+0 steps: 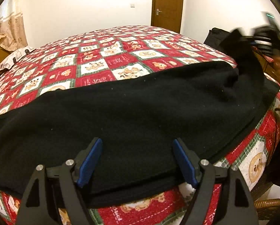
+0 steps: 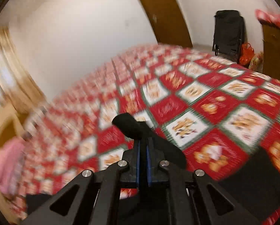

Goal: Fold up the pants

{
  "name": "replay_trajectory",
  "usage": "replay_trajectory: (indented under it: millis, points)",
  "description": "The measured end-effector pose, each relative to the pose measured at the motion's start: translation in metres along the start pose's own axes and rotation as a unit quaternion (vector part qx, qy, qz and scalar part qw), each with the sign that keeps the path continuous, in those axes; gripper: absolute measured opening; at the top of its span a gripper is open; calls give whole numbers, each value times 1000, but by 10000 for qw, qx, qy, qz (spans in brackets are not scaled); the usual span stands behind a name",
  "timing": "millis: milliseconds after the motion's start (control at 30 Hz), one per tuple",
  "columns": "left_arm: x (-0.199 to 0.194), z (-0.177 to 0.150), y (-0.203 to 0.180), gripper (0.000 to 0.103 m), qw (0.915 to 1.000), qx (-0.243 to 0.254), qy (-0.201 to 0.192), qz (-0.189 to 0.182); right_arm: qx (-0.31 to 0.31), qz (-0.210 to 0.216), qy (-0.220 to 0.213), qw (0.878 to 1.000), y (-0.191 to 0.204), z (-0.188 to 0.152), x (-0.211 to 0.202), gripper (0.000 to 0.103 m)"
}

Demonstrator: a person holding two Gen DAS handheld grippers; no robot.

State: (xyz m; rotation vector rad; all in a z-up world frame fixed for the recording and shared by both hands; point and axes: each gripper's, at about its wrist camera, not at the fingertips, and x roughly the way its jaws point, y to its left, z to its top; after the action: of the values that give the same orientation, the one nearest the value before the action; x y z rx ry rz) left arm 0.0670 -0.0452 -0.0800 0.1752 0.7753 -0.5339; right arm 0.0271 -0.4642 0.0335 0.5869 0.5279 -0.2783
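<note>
Black pants (image 1: 140, 108) lie stretched across the near side of a red, white and green patchwork quilt (image 1: 102, 56). My left gripper (image 1: 138, 150) is open just over the near edge of the pants, one blue pad (image 1: 91, 161) on each side of a wide strip of cloth. At the far right end, my right gripper (image 1: 239, 37) appears blurred, with the pants' end lifted up to it. In the right wrist view, my right gripper (image 2: 143, 142) is shut on a fold of the black pants (image 2: 128, 127), which sticks out past the pads.
The quilt covers a bed that fills both views. A brown door (image 1: 167, 5) stands behind it. A black bag (image 2: 228, 31) and an orange bag (image 2: 246, 53) stand against the far wall. Pink cloth (image 2: 8, 165) lies at the left. A wicker chair (image 1: 267, 206) is at the lower right.
</note>
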Motion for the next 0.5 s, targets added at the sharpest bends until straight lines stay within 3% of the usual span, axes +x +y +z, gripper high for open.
replay_trajectory:
  millis: [133,300,433,500]
  points:
    - [1,0,0,81,10000,-10,21,2,794,247,-342,9960,-68,-17,-59,6]
    - [1,3,0,81,9999,-74,97,14,1961,33,-171,9804,-158,-56,-70,5]
    - [0,6,-1,81,9998,-99,169,26,1938,212,-261,9805,-165,-74,-75,4]
    - [-6,8,-4,81,9997,-116,133,-143,2008,428,-255,9784,-163,-71,-73,4]
